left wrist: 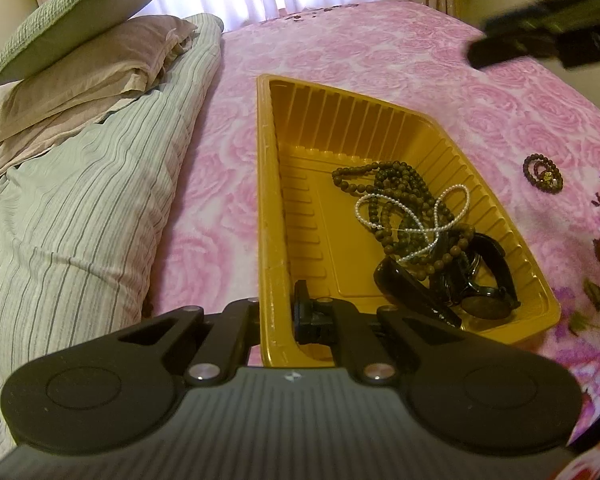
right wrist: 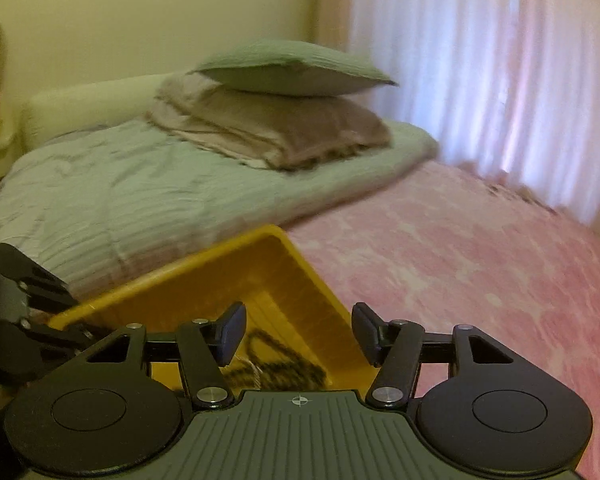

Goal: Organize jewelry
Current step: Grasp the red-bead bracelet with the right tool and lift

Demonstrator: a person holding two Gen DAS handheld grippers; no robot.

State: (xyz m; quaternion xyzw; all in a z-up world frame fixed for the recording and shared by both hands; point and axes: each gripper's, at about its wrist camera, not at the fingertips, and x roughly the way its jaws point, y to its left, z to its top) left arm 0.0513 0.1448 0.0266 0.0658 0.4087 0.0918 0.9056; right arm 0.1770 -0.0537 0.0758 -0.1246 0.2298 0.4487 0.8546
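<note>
Bracelet (left wrist: 543, 173) of dark beads, coiled in a small ring with a yellow charm, out on the pink floral bedspread (left wrist: 380, 60) at mid right of the left wrist view, well apart from the yellow tray's (left wrist: 268, 200) right wall. No clear long axis, being a rough loop lying flat. Probably the last loose piece, judging by the rest already in the tray: brown bead strands (left wrist: 384, 200), white pearl string (left wrist: 448, 216) looped over them, black watch (left wrist: 484, 296) in the near right corner.

Right tool (right wrist: 299, 332) released, pads spread with nothing between them, hanging over the tray's near end at lower centre of its own view; seen blurred in the upper right of the left wrist view (left wrist: 540, 32), above and beyond the bracelet. Nearer of the two to the bracelet, so likely the one to go for it; bracelet absent from its own view, hence off to that tool's right, needing a swing that way and a drop to the cover.

Left tool (left wrist: 290, 320) clenched on the tray's near left rim, one pad outside the wall and one inside, steadying it.

Soft quilted cover underneath, likely to give under a pressing pad. Striped grey duvet (left wrist: 80, 220) along the left, two stacked pillows (left wrist: 80, 48) at upper left, pale curtains (right wrist: 480, 80) behind, cream wall (right wrist: 140, 20) beside them.
</note>
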